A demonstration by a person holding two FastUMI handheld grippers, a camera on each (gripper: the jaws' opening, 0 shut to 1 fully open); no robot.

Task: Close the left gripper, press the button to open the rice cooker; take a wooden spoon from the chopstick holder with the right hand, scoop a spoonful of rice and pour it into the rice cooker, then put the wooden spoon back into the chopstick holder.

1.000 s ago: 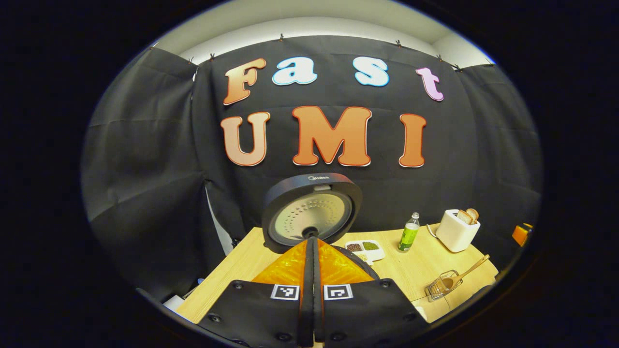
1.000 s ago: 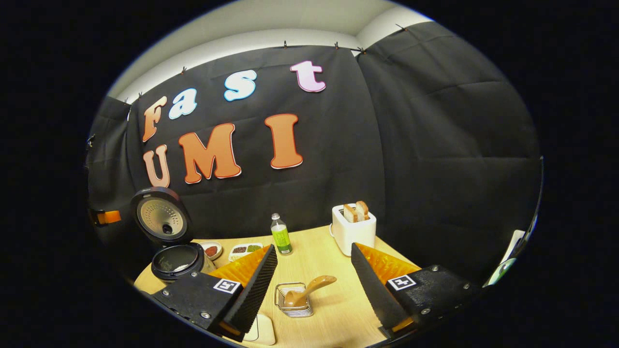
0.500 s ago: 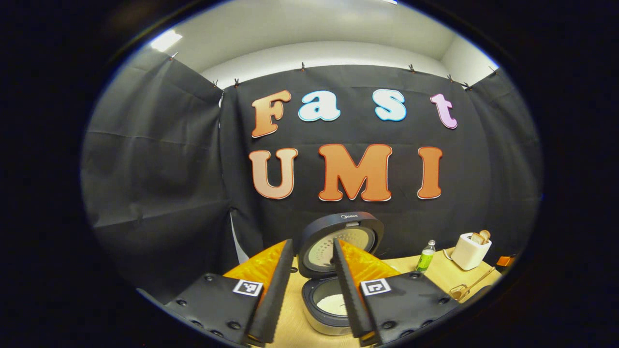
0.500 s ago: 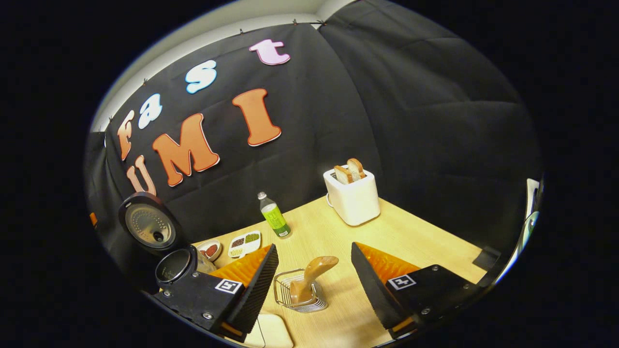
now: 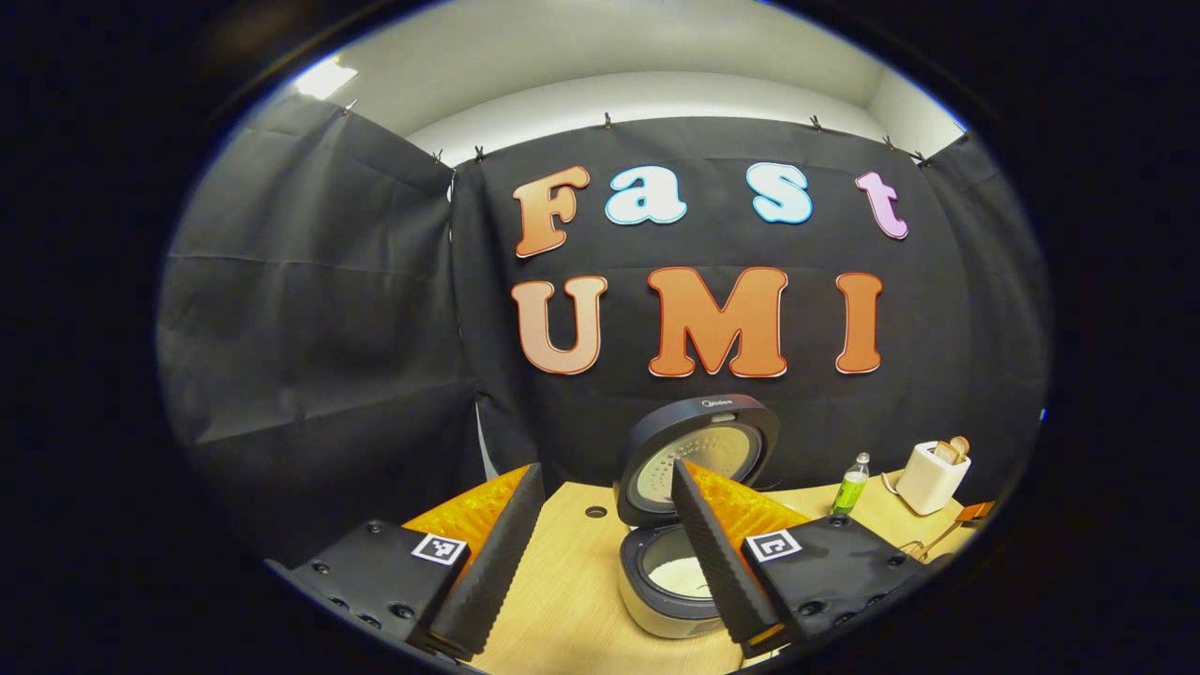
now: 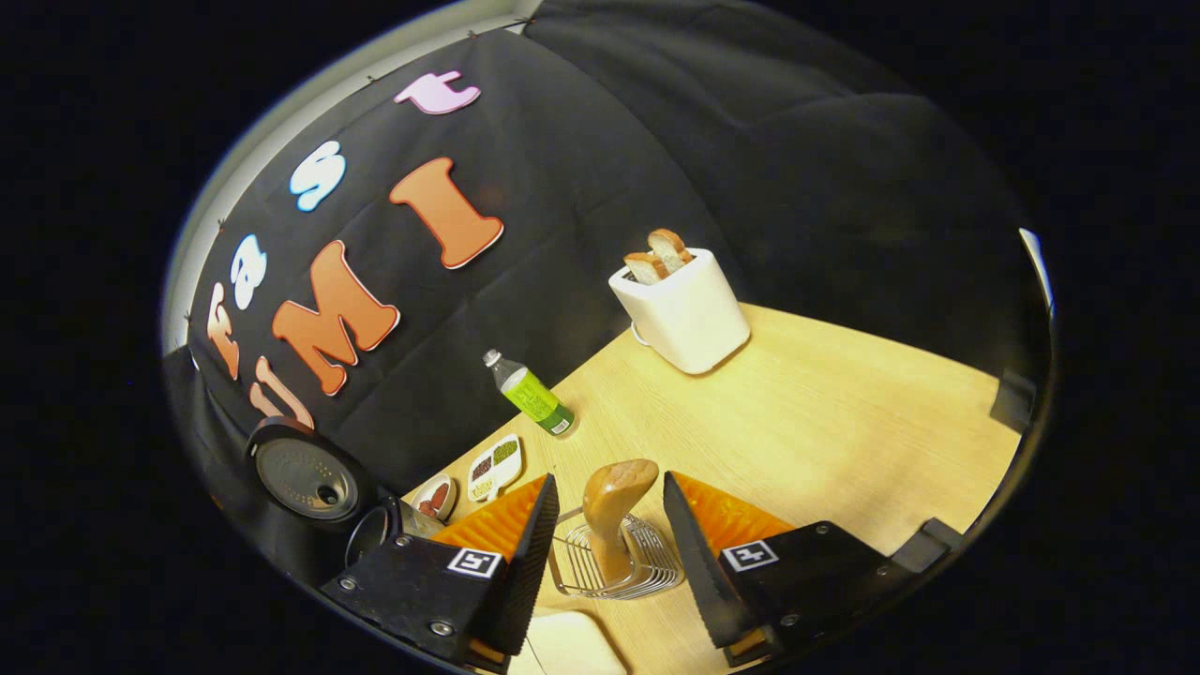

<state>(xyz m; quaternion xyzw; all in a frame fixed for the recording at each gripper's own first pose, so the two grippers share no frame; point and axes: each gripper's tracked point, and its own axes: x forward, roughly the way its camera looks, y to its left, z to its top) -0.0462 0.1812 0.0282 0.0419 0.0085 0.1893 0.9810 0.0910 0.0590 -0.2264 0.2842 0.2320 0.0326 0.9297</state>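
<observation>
Rice cooker (image 5: 696,525) lid up at the table's nine o'clock, left gripper (image 5: 605,553) spread wide, and the right gripper (image 6: 605,534), jaws apart, straddles the wooden spoon (image 6: 614,511) in the chopstick holder (image 6: 614,567) — next comes a squeeze on that handle.

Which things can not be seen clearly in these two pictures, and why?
- Rice cooker pot, left gripper view: right side hidden by the left gripper's finger.
- Wooden spoon bowl, right gripper view: down inside the wire chopstick holder, shape unclear.
- Small dishes, right gripper view: contents too small to name.
- Toaster, left gripper view: tiny at the edge.
</observation>
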